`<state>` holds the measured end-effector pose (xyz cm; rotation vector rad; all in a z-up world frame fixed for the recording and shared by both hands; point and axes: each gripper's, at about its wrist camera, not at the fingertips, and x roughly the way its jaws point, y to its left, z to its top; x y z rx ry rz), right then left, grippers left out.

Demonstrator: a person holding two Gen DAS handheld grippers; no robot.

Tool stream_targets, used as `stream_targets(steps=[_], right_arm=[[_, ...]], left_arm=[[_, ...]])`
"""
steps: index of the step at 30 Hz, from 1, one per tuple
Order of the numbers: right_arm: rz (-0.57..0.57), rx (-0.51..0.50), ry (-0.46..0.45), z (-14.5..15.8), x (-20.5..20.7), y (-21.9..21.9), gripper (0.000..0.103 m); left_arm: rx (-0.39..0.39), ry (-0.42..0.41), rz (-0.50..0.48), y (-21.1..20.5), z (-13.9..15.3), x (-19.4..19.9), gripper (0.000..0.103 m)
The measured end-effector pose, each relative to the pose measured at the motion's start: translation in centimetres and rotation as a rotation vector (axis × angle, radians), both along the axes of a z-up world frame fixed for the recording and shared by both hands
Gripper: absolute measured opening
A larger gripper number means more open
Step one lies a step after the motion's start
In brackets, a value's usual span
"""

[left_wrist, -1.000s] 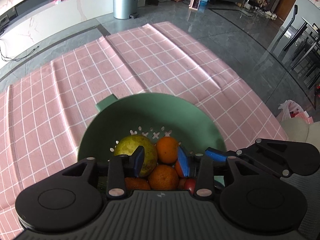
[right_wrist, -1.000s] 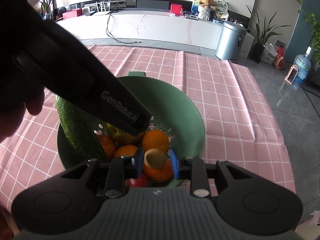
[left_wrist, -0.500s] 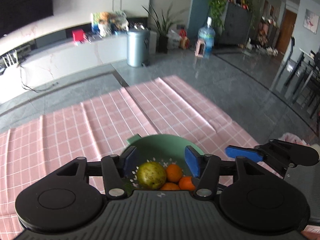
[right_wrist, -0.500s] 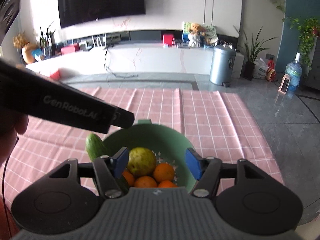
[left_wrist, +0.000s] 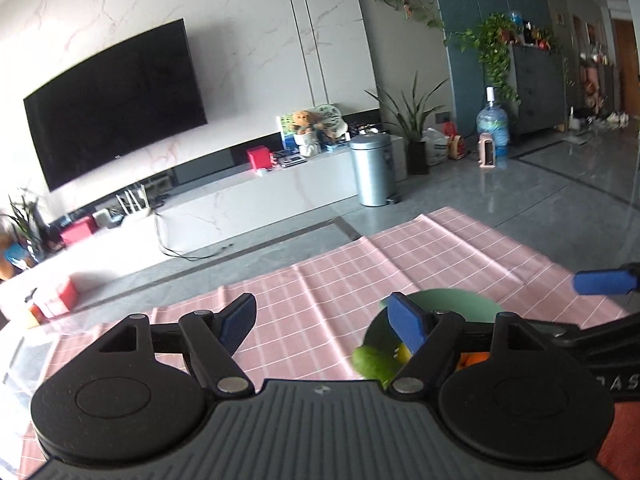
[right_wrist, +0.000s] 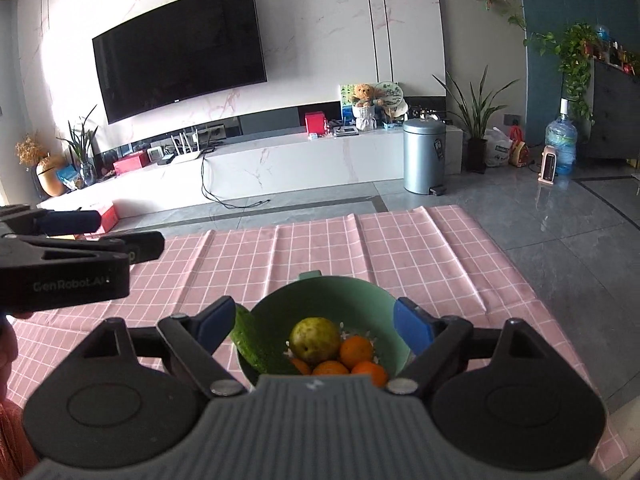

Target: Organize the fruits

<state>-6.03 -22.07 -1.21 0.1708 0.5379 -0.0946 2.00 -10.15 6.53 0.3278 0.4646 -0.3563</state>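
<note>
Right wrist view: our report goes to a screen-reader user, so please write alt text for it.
A green colander bowl on a pink checked tablecloth holds a cucumber, a yellow-green fruit and oranges. The right gripper hangs open and empty above; the left gripper shows at left.

I am looking past a pink checked tablecloth (right_wrist: 400,248) at a wall television (right_wrist: 180,48) and a steel pedal bin (right_wrist: 424,156).

Your green colander bowl (right_wrist: 320,294) sits upright on the pink checked cloth, fruit piled inside. A yellow-green pear (right_wrist: 314,339) sits in the middle, with a few oranges (right_wrist: 356,350) bunched beside it to the right and in front. A long cucumber (right_wrist: 256,344) leans tilted against the left wall, tip poking over the rim.
</note>
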Motion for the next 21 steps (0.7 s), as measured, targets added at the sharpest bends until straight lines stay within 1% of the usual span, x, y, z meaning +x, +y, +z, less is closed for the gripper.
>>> stream_targets(steps=[2, 4, 9, 12, 16, 21], right_arm=[[-0.006, -0.007, 0.028, -0.2, -0.4, 0.4, 0.083], [-0.007, -0.013, 0.043, -0.6, -0.8, 0.8, 0.083], [-0.018, -0.029, 0.078, -1.8, -1.6, 1.7, 0.083], [-0.027, -0.045, 0.105, -2.6, -1.6, 2.0, 0.083], [-0.043, -0.054, 0.136, -3.7, -1.5, 2.3, 0.083], [-0.037, -0.067, 0.172, -4.4, -0.6, 2.8, 0.083]], left_arm=[[0.02, 0.01, 0.024, 0.3, -0.4, -0.4, 0.088], [0.022, 0.034, 0.036, 0.6, -1.2, -0.5, 0.088], [0.014, 0.152, 0.058, 2.3, -3.4, -0.7, 0.088], [0.012, 0.206, 0.06, 2.7, -4.6, -0.6, 0.088], [0.012, 0.254, 0.059, 3.0, -5.5, -0.4, 0.088], [-0.02, 0.306, 0.067, 3.6, -6.4, 0.2, 0.088]])
